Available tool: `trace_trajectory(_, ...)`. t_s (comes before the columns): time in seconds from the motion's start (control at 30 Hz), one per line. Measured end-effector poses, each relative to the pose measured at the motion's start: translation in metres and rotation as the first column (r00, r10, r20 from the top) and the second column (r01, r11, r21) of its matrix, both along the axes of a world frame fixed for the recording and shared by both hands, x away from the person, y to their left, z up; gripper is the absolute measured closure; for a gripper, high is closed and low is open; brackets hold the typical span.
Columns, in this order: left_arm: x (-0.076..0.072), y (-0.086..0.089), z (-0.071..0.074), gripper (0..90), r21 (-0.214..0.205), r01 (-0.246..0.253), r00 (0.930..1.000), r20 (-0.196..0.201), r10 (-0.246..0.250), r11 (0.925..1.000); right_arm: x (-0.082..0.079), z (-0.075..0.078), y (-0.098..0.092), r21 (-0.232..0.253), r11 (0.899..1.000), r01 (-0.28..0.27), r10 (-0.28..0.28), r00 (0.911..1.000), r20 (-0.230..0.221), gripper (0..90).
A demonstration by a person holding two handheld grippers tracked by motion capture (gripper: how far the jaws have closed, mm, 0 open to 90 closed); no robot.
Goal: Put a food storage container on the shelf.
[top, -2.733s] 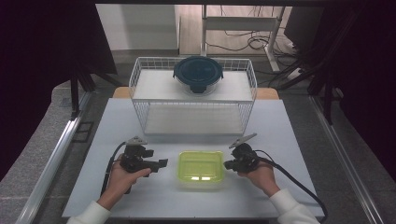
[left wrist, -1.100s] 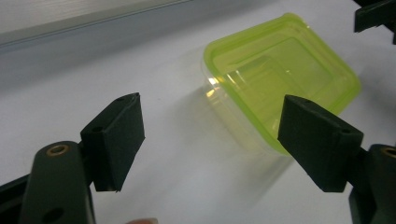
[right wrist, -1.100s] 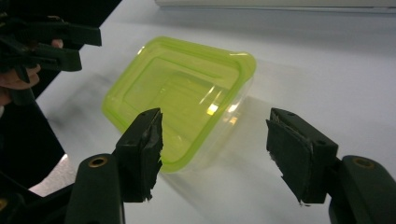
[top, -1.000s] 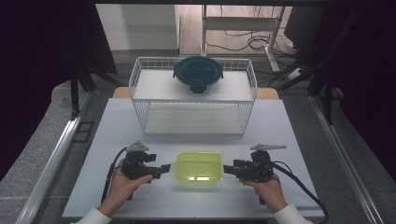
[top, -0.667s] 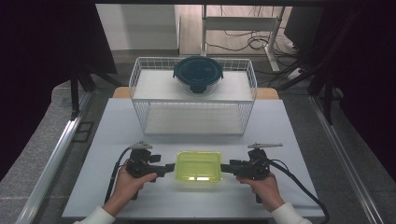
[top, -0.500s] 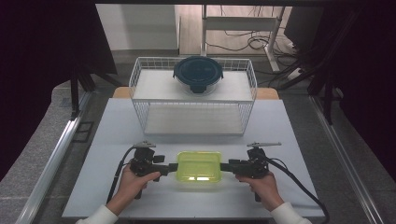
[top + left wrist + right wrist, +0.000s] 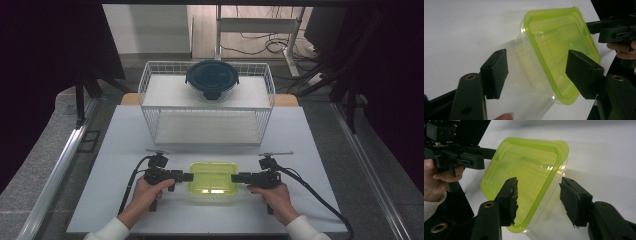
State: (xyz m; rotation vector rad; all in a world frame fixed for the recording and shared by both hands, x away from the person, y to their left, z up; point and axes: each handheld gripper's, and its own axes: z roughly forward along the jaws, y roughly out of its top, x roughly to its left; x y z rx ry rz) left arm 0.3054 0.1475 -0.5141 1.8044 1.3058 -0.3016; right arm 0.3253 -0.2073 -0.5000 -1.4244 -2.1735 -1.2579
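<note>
Two grippers flank your clear container [image 7: 213, 178] with its lime-green lid on the white counter [image 7: 115, 145], dark room around. Your left gripper [image 7: 536, 72] and right gripper [image 7: 537, 198] have just been closing, jaws partly apart astride its corners, not yet pressing. Beyond, a wire basket [image 7: 150, 82] carries a dark round lidded bowl [image 7: 212, 79].

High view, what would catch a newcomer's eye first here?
The bright green-lidded container near the front edge of the white table, with the left tool and right tool straddling its two short ends, jaws just closing in but not yet pressing. Behind it, a dark round lidded bowl sits atop a white wire basket.
</note>
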Motion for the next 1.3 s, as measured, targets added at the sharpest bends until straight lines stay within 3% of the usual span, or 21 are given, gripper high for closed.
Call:
trace_trajectory(0.27,0.003,-0.004,-0.005,44.0,-0.043,0.018,0.9987,-0.047,-0.020,0.9989,0.002,-0.007,0.003,0.005,1.000,-0.001,0.001,0.9995,-0.032,55.6)
trace_trajectory(0.37,0.004,-0.006,-0.007,52.8,-0.081,0.052,0.9954,-0.077,-0.058,0.9954,0.002,-0.009,0.005,0.015,1.000,-0.008,0.008,0.9985,-0.054,64.8)
trace_trajectory(0.43,0.002,-0.008,-0.006,57.9,-0.046,0.032,0.9971,-0.068,-0.035,0.9984,0.002,-0.011,0.006,0.001,1.000,-0.001,0.001,0.9984,-0.056,68.8)
trace_trajectory(0.57,-0.002,-0.005,-0.001,70.4,-0.042,0.000,0.9989,-0.046,-0.002,0.9991,-0.001,-0.008,0.005,0.001,1.000,0.017,-0.017,0.9979,-0.062,73.0)
trace_trajectory(0.7,-0.005,-0.004,0.002,77.3,-0.055,0.002,0.9994,-0.034,-0.004,0.9985,-0.004,-0.002,0.003,0.011,1.000,0.027,-0.026,0.9987,-0.045,77.3)
trace_trajectory(1.17,-0.011,-0.003,0.014,79.9,-0.072,0.022,0.9995,0.025,-0.020,0.9972,-0.010,0.013,-0.003,0.035,0.999,0.009,-0.009,0.9999,0.012,78.9)
trace_trajectory(1.3,-0.013,-0.004,0.017,80.0,-0.045,0.026,0.9983,0.053,-0.023,0.9987,-0.013,0.019,0.001,-0.021,1.000,-0.009,0.010,0.9975,0.070,78.9)
